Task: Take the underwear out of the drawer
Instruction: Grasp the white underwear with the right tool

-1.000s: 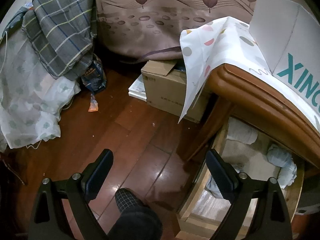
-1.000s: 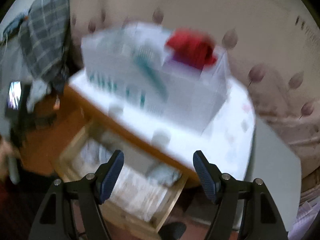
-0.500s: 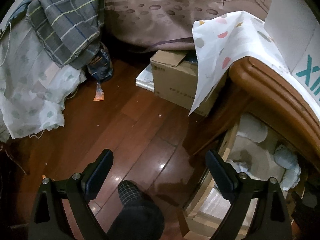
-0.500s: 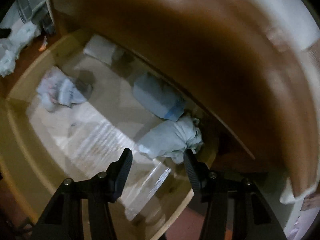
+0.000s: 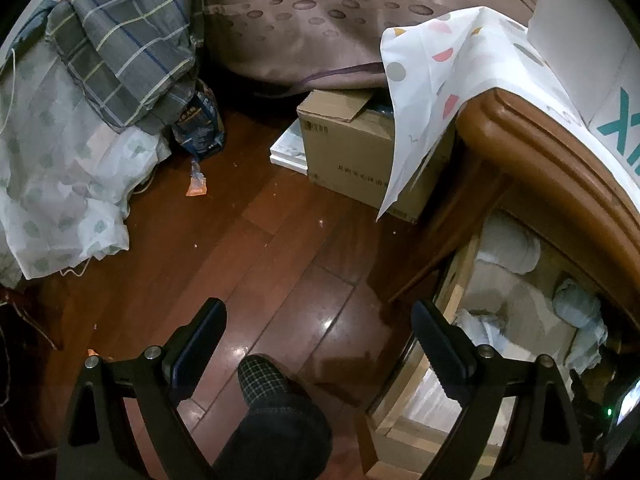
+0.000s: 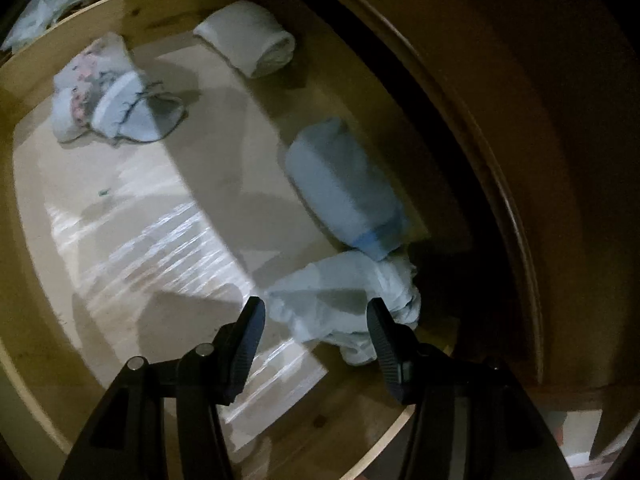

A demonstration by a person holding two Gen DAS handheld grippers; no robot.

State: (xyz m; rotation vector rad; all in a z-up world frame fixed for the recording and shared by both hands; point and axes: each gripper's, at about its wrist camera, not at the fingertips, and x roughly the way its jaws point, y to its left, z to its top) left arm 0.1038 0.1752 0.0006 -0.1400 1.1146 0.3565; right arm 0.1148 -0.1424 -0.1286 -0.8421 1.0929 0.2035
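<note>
The wooden drawer is pulled out from under the cabinet top. In the right wrist view it holds a crumpled pale blue underwear, a rolled blue one, a rolled white one and a loose flowered one. My right gripper is open inside the drawer, its fingers on either side of the crumpled pale blue underwear, not closed on it. My left gripper is open and empty over the wooden floor, left of the drawer.
A cardboard box stands on the floor by the cabinet. A white dotted cloth hangs off the cabinet top. Bedding with a plaid blanket lies at the left. A slippered foot is below the left gripper.
My right gripper has moved down into the drawer, closer to the crumpled pale blue underwear, which now lies between its fingers. The left gripper has barely shifted.
</note>
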